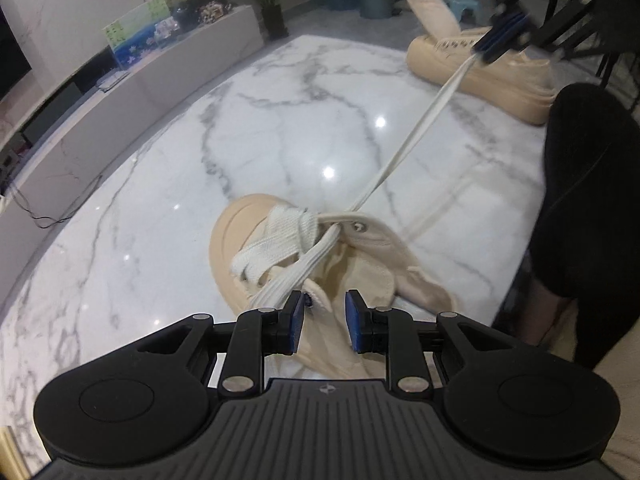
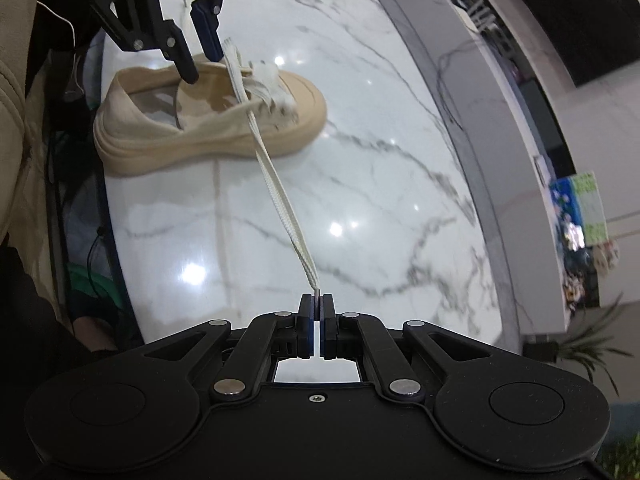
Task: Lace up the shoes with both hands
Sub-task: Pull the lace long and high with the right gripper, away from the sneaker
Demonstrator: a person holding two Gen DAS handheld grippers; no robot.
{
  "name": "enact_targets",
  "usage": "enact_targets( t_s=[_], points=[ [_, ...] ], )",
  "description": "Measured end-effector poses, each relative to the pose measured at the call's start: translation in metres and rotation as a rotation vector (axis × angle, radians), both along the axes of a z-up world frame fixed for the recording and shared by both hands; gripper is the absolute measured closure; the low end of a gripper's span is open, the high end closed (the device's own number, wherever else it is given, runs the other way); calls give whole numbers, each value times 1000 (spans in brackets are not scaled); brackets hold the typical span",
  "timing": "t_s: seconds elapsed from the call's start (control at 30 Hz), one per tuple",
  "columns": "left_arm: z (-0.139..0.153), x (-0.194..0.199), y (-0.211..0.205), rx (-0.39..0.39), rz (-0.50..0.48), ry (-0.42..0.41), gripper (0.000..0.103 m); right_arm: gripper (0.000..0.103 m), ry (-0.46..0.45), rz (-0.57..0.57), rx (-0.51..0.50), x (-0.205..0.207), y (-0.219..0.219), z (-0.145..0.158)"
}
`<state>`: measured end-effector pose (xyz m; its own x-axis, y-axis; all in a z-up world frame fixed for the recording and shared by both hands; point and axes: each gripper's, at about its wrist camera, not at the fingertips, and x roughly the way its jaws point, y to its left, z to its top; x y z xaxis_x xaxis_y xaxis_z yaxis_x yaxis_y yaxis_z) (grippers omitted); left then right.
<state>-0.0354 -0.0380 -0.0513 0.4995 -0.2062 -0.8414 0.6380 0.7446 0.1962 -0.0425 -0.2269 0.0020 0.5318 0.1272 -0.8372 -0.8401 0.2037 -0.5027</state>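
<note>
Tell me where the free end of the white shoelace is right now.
The lace end is pinched in the shut right gripper, low centre of the right wrist view, stretched taut from the beige shoe above the marble table.

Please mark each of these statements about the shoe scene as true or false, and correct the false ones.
1. The right gripper is shut on the tip of the white lace. True.
2. The lace hangs slack between the shoe and the right gripper. False: it runs in a straight, taut line from the near shoe to the gripper.
3. Two beige shoes are on the marble table. True: the second shoe lies farther back in the left wrist view.
4. The left gripper is clamped shut on the shoe's heel. False: its jaws stand apart above the shoe's opening, and the lace passes beside its left pad.
</note>
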Motion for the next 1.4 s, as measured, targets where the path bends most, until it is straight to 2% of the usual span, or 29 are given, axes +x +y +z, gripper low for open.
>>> enact_targets(
  t_s=[0.33,0.73,1.1,1.33,1.4],
  points=[
    [5,-5,15,10,35,18,88,102,-5,-66,-21,-8,-27,7],
    [8,-7,17,1,46,25,88,102,15,-76,-43,-11,-36,8],
    [8,-6,24,-42,58,15,85,102,22,-42,-62,-12,-20,8],
    [8,-5,32,-94,74,22,85,102,36,39,-60,-16,10,8],
    [8,-5,34,-108,82,21,81,102,42,70,-60,-17,21,8]
  ],
)
